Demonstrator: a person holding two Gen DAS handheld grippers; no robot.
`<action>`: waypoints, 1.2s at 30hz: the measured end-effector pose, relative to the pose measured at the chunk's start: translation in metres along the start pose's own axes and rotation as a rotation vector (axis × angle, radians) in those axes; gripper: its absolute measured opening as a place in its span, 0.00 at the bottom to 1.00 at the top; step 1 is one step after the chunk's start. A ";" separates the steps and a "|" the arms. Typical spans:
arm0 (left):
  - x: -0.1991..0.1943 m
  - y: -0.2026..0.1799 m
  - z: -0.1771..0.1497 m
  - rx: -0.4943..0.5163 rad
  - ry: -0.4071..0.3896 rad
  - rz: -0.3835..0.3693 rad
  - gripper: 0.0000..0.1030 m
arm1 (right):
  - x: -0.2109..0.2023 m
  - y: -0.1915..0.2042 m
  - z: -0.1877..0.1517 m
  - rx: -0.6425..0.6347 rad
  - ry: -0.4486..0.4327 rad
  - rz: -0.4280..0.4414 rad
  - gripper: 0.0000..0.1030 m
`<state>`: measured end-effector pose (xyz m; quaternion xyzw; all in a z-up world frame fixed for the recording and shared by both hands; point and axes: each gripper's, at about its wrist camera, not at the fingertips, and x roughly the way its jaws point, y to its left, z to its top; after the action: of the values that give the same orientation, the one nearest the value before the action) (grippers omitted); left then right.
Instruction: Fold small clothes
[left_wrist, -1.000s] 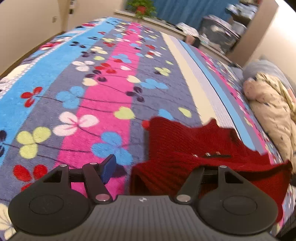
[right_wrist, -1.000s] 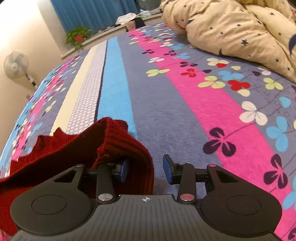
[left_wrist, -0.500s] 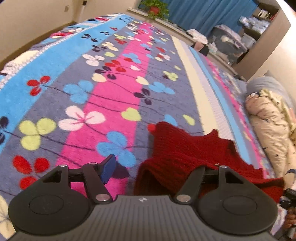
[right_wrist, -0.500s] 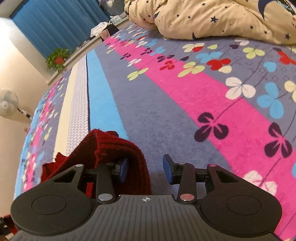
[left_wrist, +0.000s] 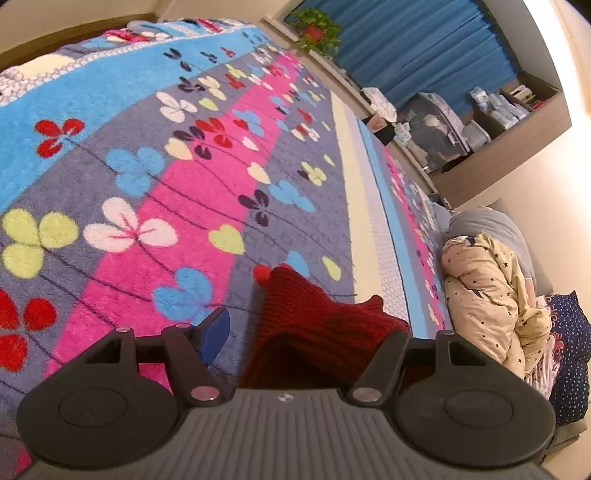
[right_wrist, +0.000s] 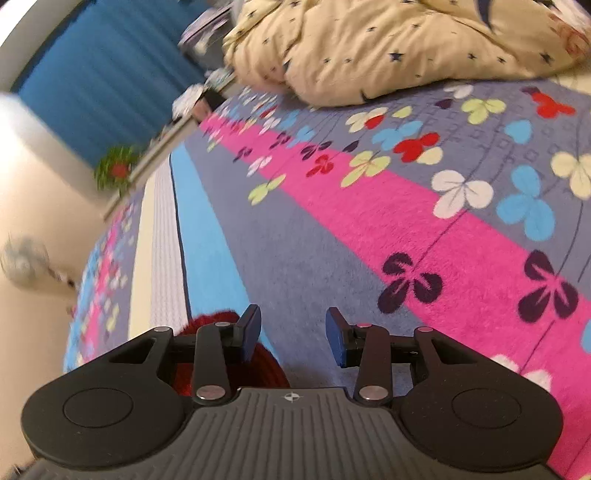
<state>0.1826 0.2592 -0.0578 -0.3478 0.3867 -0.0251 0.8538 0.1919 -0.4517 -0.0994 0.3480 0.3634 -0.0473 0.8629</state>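
Left gripper (left_wrist: 295, 328): spread wide; red knit garment (left_wrist: 317, 328) is draped between the jaws, grip not discernible.
Right gripper (right_wrist: 291, 332): parted, nothing clamped; garment is bunched at its near left.
Garment: laid on the floral blanket (left_wrist: 147, 192), nearer the left hand.

Red knit garment (left_wrist: 317, 332) bunched on flowered striped blanket (left_wrist: 155, 177)
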 end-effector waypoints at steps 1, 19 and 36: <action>0.002 0.001 0.000 -0.009 0.007 0.009 0.75 | 0.001 0.002 -0.001 -0.023 0.012 -0.001 0.41; -0.022 0.013 0.003 -0.006 0.083 -0.263 0.78 | 0.024 0.046 -0.040 -0.415 0.214 -0.026 0.42; -0.034 0.012 0.029 0.097 -0.024 -0.148 0.88 | 0.041 0.055 -0.037 -0.368 0.191 -0.036 0.42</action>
<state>0.1762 0.2957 -0.0300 -0.3339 0.3481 -0.1030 0.8699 0.2185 -0.3798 -0.1137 0.1810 0.4522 0.0374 0.8725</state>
